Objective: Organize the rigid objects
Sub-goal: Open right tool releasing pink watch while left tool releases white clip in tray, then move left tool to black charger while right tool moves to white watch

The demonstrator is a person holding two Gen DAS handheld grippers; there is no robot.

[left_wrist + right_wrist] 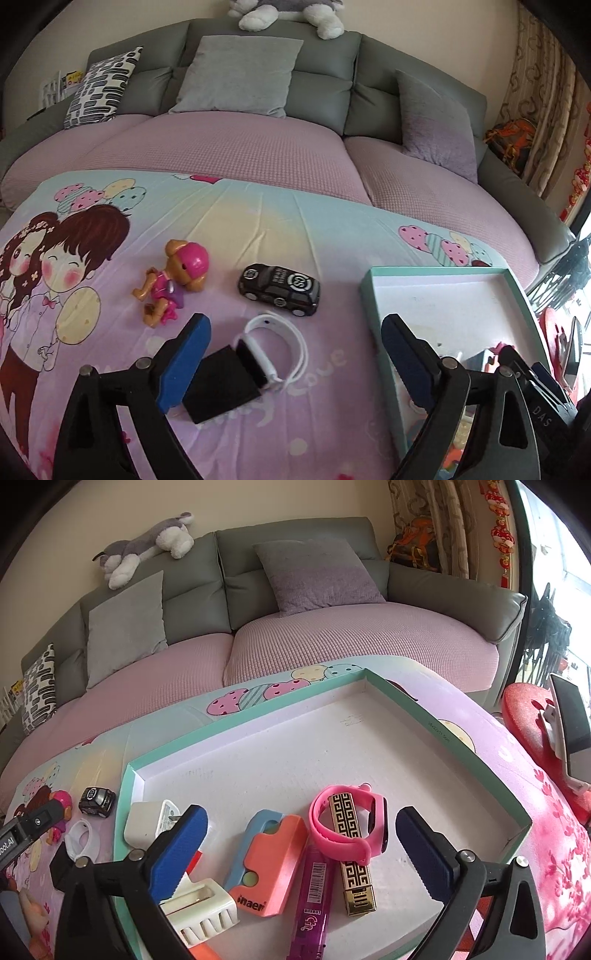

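- The left gripper (295, 354) hangs over the near part of the cartoon-printed sheet (258, 221), its blue fingers (184, 362) wide apart and clamping nothing.
- Between those fingers, lying on the sheet, are a white wristband (291, 343) and a black block (218, 384); the band's dark screen end rests against the block's far edge.
- Farther from the near edge sit a black toy car (279, 289) and, to its left, a pup figure with a pink helmet (173, 280), lying on its side; the two are apart.
- The teal-rimmed tray (243, 720) lies on the sheet's right part, its white floor mostly bare toward the far corners.
- The right gripper (301, 849) hovers over the tray's near edge with fingers spread wide and nothing between the pads.
- Along that near edge lie a pink wristband (332, 834) looped around a gold patterned lighter (354, 882), a purple lighter (314, 893) just left of it, a coral and blue case (266, 860), and a white ribbed piece (203, 912).
- A white charger (147, 823) sits in the tray's near left corner; whether it touches the wall I cannot tell.
- Beyond the sheet stands a grey sofa (199, 590) with a plush husky (147, 546) on its back.
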